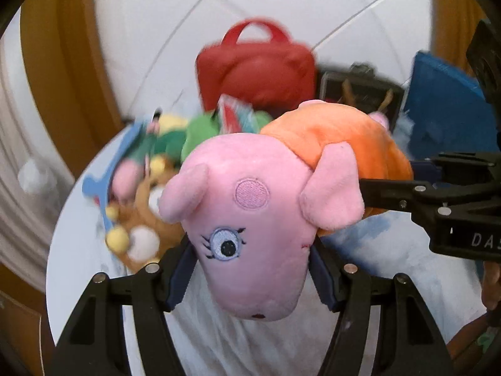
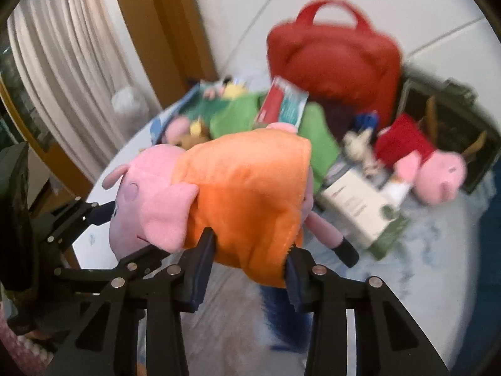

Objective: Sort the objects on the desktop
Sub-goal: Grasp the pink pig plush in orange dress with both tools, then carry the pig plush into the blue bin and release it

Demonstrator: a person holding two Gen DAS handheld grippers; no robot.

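The left gripper [image 1: 255, 274] is clenched on the pink head of the pig plush [image 1: 250, 238]; its two blue pads press the snout from either side, the embroidered eye and round cheek patch sitting just beyond the fingertips, the ears spread wider than the fingers themselves. The right gripper [image 2: 250, 269] grasps the same toy by its orange dress [image 2: 250, 200]; the pads pinch the lower hem of the fabric, with one thin pink leg and dark shoe hanging off to the right of the right-hand finger. In the right wrist view the left gripper [image 2: 103, 211] shows to the left of the fingers, its pad against the pig's face; in the left wrist view the right gripper [image 1: 407, 200] reaches in from the right, its tip meeting the orange body. So the pig plush is held between both tools, lifted clear of the white table [image 2: 438, 282].

Beyond the fingertips lies a blurred heap: a red bag [image 2: 335, 53] with a handle, a green cloth [image 2: 316, 131], a brown plush bear [image 1: 141, 219], a white box [image 2: 357, 206], and a second pig plush in a red dress [image 2: 419, 159] to the far right; a dark tray [image 2: 451, 122] stands behind that one.
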